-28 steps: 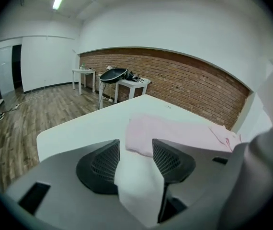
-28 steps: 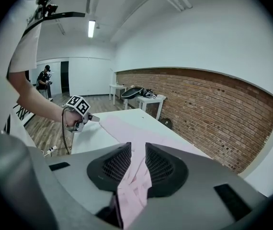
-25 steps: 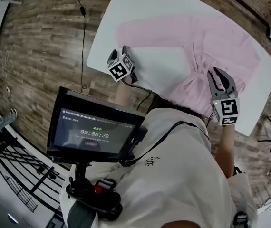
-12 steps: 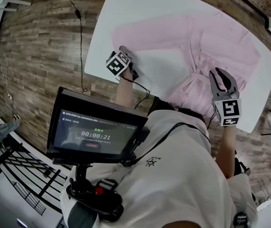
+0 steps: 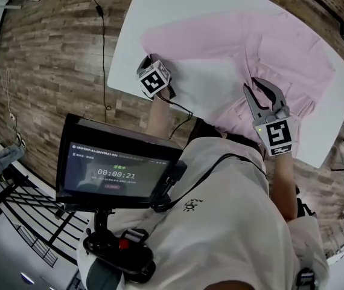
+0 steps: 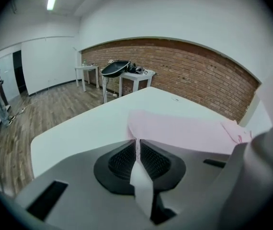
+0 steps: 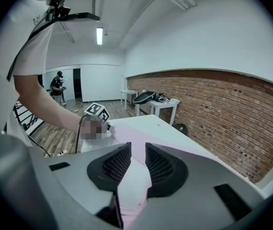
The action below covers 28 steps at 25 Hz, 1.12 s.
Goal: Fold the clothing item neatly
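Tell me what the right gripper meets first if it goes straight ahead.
Probably the pink shirt: the right gripper grips its fabric, and more lies straight ahead on the white table.

A: Where does the head view sit?
B: High, facing steeply down on the white rounded surface [image 5: 160, 11].
A: And both gripper views?
B: Close behind their jaws, low across that surface toward the red brick wall [image 6: 184, 66]; all share the pale pink cloth garment [image 5: 280, 53].
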{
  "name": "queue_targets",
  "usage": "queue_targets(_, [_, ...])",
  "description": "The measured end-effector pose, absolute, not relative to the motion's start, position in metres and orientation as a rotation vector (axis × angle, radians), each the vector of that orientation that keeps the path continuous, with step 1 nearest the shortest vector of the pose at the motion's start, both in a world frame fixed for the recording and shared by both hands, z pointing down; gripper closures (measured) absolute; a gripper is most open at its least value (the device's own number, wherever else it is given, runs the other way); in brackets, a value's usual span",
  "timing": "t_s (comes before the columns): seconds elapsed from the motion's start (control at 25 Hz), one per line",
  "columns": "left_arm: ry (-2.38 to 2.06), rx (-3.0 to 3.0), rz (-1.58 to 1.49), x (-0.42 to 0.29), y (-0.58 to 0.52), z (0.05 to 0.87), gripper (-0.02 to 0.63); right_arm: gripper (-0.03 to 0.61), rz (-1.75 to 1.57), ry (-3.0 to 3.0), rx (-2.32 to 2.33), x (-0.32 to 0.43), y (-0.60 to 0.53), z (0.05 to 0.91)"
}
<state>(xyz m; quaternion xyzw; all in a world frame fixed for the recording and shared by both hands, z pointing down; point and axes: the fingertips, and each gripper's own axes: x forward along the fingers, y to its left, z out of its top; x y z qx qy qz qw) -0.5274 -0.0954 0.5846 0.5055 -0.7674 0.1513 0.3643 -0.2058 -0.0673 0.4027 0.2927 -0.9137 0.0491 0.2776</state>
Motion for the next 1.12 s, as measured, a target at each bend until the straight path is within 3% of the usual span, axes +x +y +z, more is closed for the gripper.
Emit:
queue_targets(0.16, [-1.985, 1.418, 0.392, -0.516, -0.103, 0.564, 0.584, 0.483, 0.113, -2.522, 0.677, -0.245, -0.06, 0.403])
queue_targets(0.28, [-2.0, 1.512, 0.412, -0.507, -0.113, 0.545, 0.584, 0.572, 0.122, -2.562, 0.654, -0.262, -0.06, 0.403])
queue_targets(0.52, [-2.016, 1.65, 0.437, -0.474, -0.13, 0.508, 0.586, 0.574, 0.171, -2.614, 0.617, -0.265, -0.059, 0.401])
queue_targets(1.12, [-1.857, 2.174, 0.58, -0.289, -0.207, 0.413, 0.586, 0.574, 0.251, -2.556, 0.899, -0.131, -0.066, 0.393])
